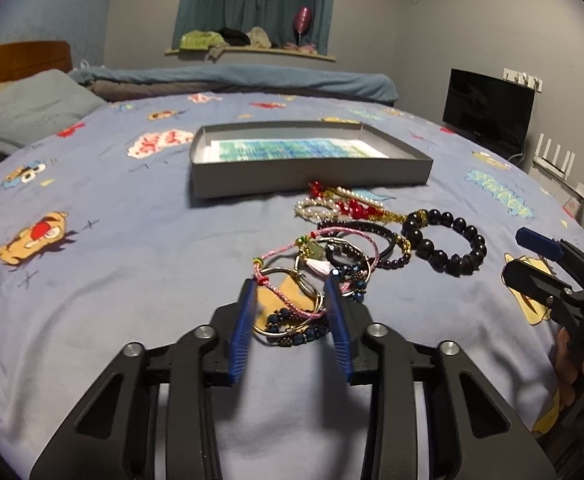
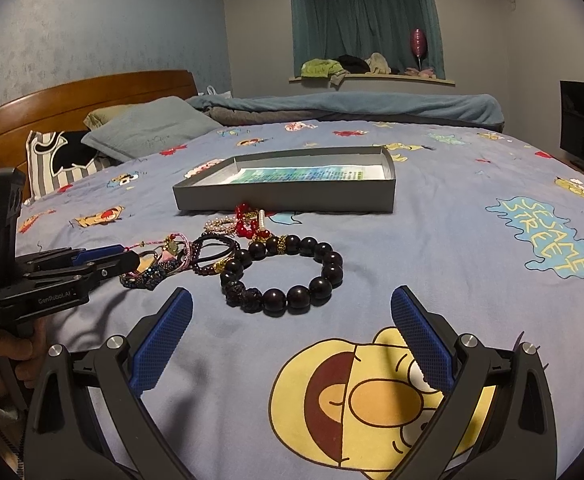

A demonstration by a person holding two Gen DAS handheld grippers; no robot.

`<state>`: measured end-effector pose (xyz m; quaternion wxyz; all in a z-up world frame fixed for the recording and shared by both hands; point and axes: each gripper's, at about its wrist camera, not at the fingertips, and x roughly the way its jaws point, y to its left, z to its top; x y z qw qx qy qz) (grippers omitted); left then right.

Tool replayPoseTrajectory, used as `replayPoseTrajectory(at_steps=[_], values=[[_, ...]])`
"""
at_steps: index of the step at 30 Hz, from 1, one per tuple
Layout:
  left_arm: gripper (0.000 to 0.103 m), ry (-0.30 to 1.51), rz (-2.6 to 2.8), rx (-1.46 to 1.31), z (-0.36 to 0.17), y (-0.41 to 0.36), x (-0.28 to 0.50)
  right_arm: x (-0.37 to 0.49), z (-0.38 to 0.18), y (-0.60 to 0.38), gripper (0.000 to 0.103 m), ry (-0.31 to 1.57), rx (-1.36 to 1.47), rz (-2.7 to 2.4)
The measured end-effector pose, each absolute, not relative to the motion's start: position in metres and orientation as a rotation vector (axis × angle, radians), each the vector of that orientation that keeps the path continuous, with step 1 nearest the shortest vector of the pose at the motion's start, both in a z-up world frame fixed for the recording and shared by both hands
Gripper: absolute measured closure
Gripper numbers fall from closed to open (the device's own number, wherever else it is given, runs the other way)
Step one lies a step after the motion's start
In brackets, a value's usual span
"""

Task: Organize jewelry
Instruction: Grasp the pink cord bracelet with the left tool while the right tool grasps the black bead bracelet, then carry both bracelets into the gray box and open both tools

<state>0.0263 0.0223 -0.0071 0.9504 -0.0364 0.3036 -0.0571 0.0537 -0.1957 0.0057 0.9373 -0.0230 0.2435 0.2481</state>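
Left hand-held gripper [image 1: 292,296]: blue pads narrowed around near end of tangled bracelet cluster [image 1: 312,280] on bed sheet [image 1: 131,280]; pink cord and metal rings lie between pads; pad contact cannot be confirmed. Right hand-held gripper [image 2: 292,336]: jaws spread wide, nothing between, above yellow cartoon print, just short of dark bead bracelet [image 2: 283,272]. Beyond: pearl and red bead strands [image 1: 340,204] near tray wall. Farther: grey tray [image 1: 312,176], open-topped, printed paper inside, no jewellery visible in it. Rear: pillows, folded blanket.
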Motion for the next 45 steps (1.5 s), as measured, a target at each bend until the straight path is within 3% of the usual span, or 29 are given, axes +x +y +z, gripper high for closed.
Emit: replayPoseTrajectory(at_steps=[6, 10, 17, 24, 31, 33, 34, 45], values=[[0.100, 0.655, -0.160, -0.124, -0.010, 0.029, 0.040, 0.065, 0.008, -0.188, 0.005, 0.539, -0.074, 0.507], [0.100, 0.610, -0.179, -0.111, -0.002, 0.029, 0.035, 0.074, 0.011, -0.190, 0.005, 0.558, -0.057, 0.506], [0.100, 0.507, -0.219, -0.122, 0.021, 0.036, 0.029, 0.094, 0.015, -0.200, 0.025, 0.592, -0.010, 0.502], [0.100, 0.416, -0.286, -0.149, 0.041, 0.043, 0.025, 0.115, 0.010, -0.199, 0.030, 0.653, 0.001, 0.505], [0.100, 0.374, -0.292, -0.157, 0.054, 0.049, 0.031, 0.121, 0.002, -0.188, 0.064, 0.700, -0.043, 0.533], [0.100, 0.362, -0.293, -0.163, 0.057, 0.051, 0.033, 0.122, 0.001, -0.189, 0.085, 0.710, -0.030, 0.548], [0.100, 0.357, -0.294, -0.166, 0.059, 0.052, 0.034, 0.123, 0.000, -0.190, 0.087, 0.711, -0.025, 0.550], [0.100, 0.330, -0.293, -0.175, 0.074, 0.058, 0.046, 0.116, 0.031, -0.202, 0.089, 0.579, 0.048, 0.564]])
